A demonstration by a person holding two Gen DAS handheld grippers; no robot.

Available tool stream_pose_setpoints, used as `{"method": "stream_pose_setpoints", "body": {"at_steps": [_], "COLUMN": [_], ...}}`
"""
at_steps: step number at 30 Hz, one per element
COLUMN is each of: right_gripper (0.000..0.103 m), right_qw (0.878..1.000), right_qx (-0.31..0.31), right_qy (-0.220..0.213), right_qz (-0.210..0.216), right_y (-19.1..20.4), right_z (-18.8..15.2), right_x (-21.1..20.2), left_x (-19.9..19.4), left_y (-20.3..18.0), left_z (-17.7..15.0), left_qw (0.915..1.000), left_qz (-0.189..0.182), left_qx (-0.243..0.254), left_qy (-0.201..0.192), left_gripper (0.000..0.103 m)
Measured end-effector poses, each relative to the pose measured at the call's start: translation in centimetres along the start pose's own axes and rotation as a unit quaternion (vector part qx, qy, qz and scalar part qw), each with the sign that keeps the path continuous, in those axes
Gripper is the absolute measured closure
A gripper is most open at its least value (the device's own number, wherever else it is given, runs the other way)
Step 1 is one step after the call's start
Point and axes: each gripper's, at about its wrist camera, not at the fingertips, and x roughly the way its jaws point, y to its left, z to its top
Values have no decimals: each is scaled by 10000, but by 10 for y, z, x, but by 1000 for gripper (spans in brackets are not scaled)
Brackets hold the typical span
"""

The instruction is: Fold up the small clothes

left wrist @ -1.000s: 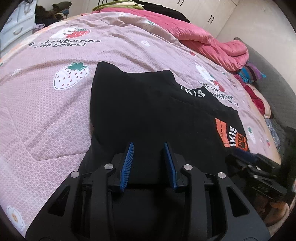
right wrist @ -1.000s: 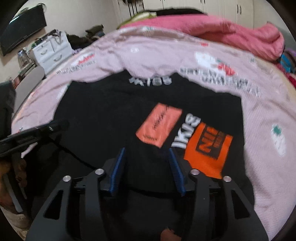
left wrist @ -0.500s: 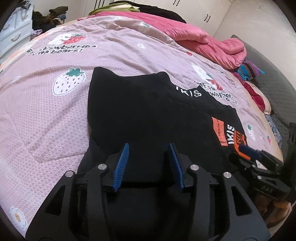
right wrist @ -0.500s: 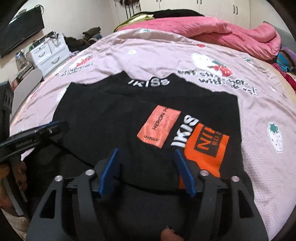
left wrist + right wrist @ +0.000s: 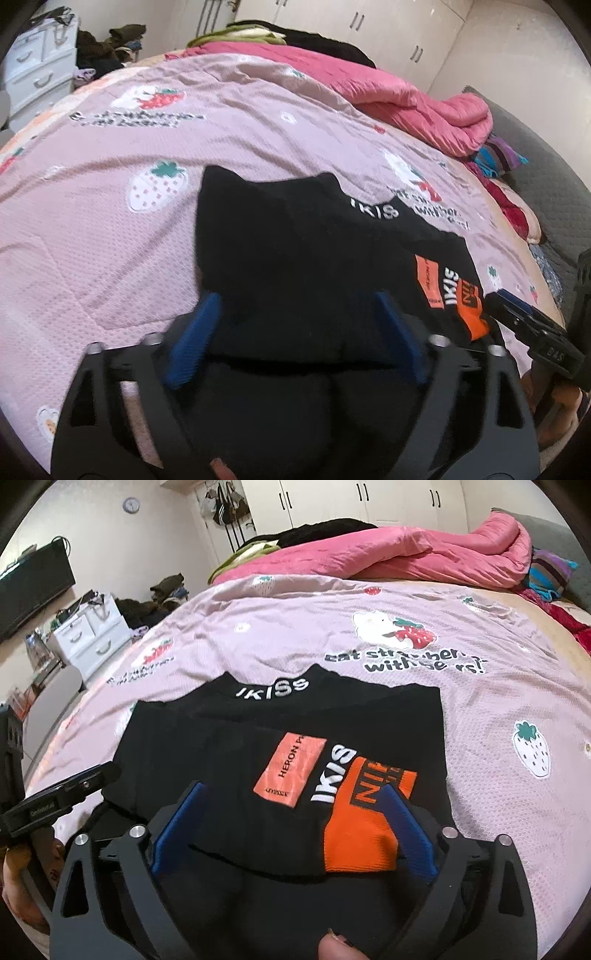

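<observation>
1. At the far left, a white drawer unit [image 5: 88,638] stands beside the bed, with dark clothes heaped near it.
2. The bed carries a pink bedspread [image 5: 110,221] with strawberry prints and dark lettering.
3. The left gripper [image 5: 299,332] hangs over the left part of a black shirt [image 5: 295,251]. Its jaws are opening and stand wide apart; the near folded edge of the shirt lies between the blue pads [image 5: 192,343], but they do not press it.
4. The black shirt [image 5: 229,760] lies flat on the bedspread [image 5: 498,709], folded, with the white collar text at the far side and the orange patches [image 5: 291,768] on top.
5. The right gripper [image 5: 295,827] is over the right part of the shirt. Its jaws are also opening, wide apart, with the folded hem and the orange print between them, not clamped.
6. A pink quilt [image 5: 424,554] is bunched at the far right side of the bed.
</observation>
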Motion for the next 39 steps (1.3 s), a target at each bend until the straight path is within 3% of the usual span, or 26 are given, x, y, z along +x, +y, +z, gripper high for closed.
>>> {"method": "stream_pose_setpoints", "body": {"at_steps": [3, 28, 39], "right_gripper": [6, 5, 5], "right_qw": [10000, 9964, 9954], "right_qx": [37, -42, -177], "right_qy": [-71, -845, -938], "right_qz": [29, 104, -49], "right_y": [-2, 3, -8], "right_z": [1, 4, -28], "right_x": [-4, -60, -80], "left_x": [-7, -59, -71], "left_y": [-1, -15, -18], "left_z": [2, -20, -50], "left_qw": [10000, 9980, 9982], "left_qz": [23, 280, 349], "left_qx": [-1, 359, 320], "left_qy": [-88, -432, -380], "left_gripper": [10, 9, 9]}}
